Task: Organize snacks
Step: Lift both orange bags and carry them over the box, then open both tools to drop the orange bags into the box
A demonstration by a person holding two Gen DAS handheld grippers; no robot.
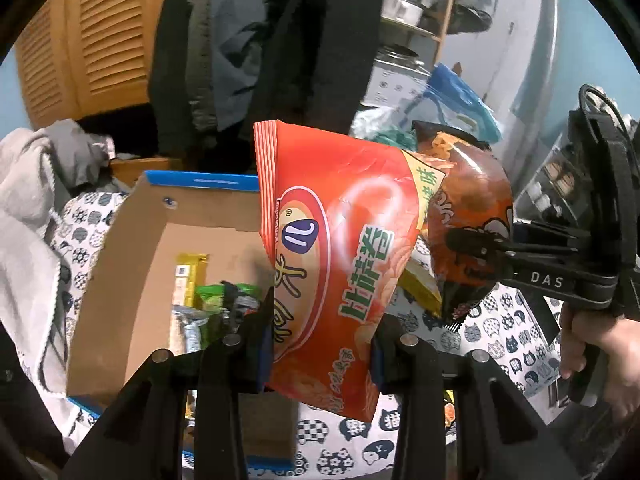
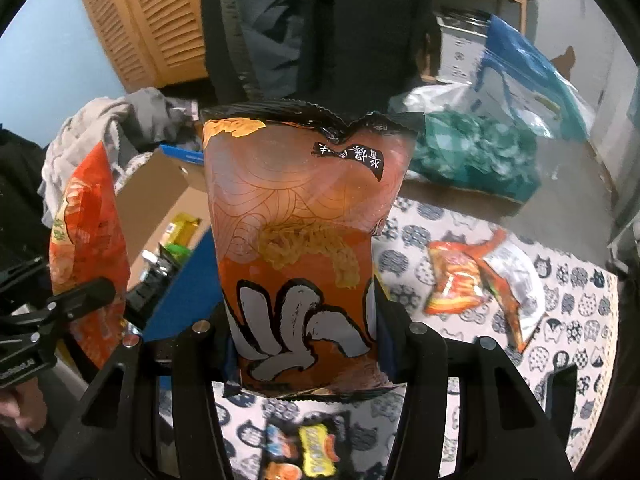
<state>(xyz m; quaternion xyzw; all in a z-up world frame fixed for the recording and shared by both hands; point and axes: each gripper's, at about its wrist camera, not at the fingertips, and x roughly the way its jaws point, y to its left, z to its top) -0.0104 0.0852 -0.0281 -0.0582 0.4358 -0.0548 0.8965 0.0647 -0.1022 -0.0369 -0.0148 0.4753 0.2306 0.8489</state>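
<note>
Got 2 bags up in the air: left gripper point(image 1: 320, 344) pinching the red bag point(image 1: 340, 248), right gripper point(image 2: 304, 344) clamping the noodle bag point(image 2: 296, 240), box point(image 1: 132, 248) just left. They're puffy and slick, so either could slip out before it's over the box.

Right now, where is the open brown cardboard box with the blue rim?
In the left wrist view the cardboard box sits left of centre on the cat-print cloth, behind and left of the red snack bag clamped in the left gripper.
</note>
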